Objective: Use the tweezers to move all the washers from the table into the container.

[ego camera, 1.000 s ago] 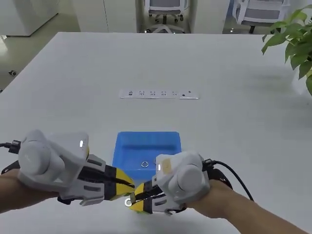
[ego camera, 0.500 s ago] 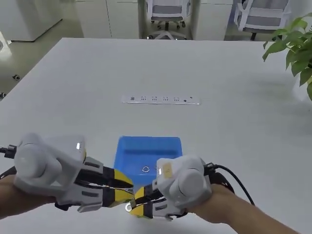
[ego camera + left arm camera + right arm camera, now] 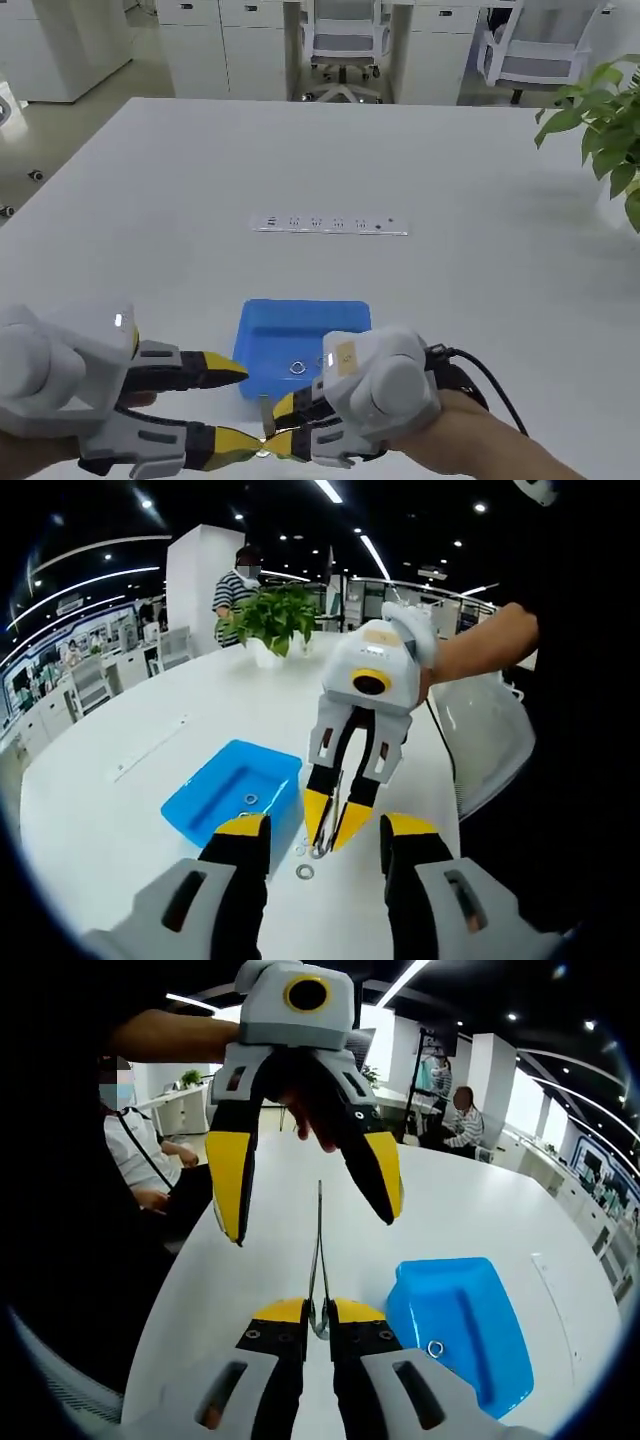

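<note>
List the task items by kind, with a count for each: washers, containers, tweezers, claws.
Washers: 2 that I can make out
Container: 1
Tweezers: 1
Claws: 2, the left claw and the right claw
Total: 6

Left tool (image 3: 270,408), cut by bottom edge; tweezers (image 3: 264,415), mostly hidden — behind right tool (image 3: 282,424)

right hand-held gripper (image 3: 281,425): white shell | yellow-tipped jaws | black cable (image 3: 470,358)
</note>
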